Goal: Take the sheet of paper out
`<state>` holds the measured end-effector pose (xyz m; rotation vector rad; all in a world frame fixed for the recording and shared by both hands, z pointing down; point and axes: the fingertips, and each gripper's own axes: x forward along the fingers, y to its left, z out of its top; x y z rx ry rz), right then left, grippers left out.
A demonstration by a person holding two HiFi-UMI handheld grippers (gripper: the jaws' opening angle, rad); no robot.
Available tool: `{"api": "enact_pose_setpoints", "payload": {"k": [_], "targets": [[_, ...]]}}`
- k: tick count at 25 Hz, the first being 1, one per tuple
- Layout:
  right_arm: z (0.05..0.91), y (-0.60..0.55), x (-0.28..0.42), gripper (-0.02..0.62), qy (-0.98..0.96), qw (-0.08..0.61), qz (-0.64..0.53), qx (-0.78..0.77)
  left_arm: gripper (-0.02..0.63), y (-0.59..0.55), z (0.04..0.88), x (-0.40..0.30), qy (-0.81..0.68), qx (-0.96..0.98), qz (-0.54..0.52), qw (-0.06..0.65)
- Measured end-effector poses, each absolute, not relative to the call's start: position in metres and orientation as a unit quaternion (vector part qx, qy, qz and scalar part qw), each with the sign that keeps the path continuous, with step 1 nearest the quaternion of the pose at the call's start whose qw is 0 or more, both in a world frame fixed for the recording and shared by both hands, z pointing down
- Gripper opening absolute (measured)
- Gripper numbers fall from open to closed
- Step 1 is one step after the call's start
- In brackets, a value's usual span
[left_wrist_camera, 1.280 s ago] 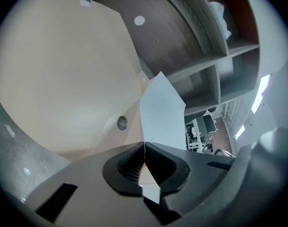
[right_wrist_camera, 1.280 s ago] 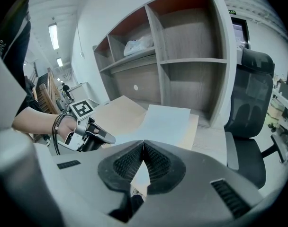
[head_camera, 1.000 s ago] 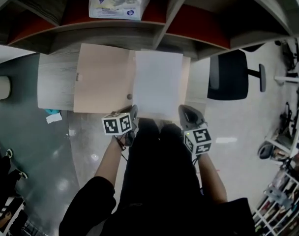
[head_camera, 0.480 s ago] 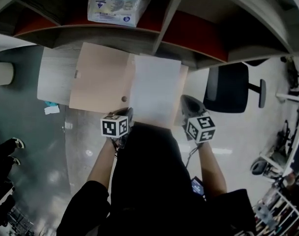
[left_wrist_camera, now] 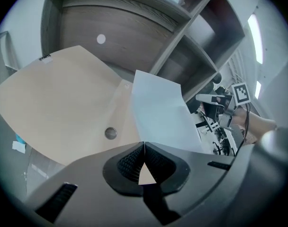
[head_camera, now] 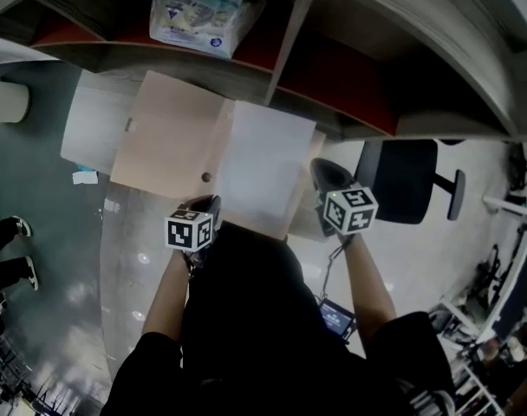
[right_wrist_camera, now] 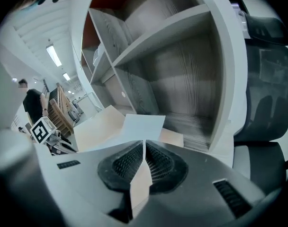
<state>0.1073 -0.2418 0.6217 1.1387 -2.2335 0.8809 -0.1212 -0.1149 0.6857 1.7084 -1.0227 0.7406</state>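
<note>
Now | your left gripper [head_camera: 206,204]: jaws clenched on the near edge of the open tan folder [head_camera: 164,133] | your right gripper [head_camera: 321,168]: jaws clenched on the folder's right edge | sheet of paper [head_camera: 262,167]: lying flat on the folder's right half, between both grippers.

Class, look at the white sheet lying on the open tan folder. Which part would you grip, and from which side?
Probably the sheet's far edge, approached from the shelf side. The sheet is thin and lies flat, and that edge seems to jut past the folder, so a tool could pinch paper alone there.
</note>
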Motion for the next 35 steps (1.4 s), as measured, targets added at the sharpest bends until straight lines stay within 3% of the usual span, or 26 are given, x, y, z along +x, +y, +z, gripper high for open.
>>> {"api": "enact_pose_setpoints", "payload": {"k": [10, 14, 21, 35], "targets": [[0.642, -0.288, 0.117, 0.020, -0.822, 0.235, 0.335, 0.397, 0.043, -0.112, 0.690, -0.122, -0.439, 0.693, 0.318, 0.476], [0.645, -0.300, 0.115, 0.119, -0.825, 0.239, 0.340, 0.382, 0.044, -0.113, 0.692, -0.121, -0.437, 0.693, 0.329, 0.471], [0.653, -0.316, 0.108, 0.187, -0.817, 0.229, 0.367, 0.380, 0.043, -0.119, 0.696, -0.121, -0.439, 0.688, 0.334, 0.471], [0.670, -0.330, 0.099, 0.166, -0.789, 0.235, 0.409, 0.393, 0.043, -0.124, 0.695, -0.119, -0.448, 0.682, 0.329, 0.475]]}}
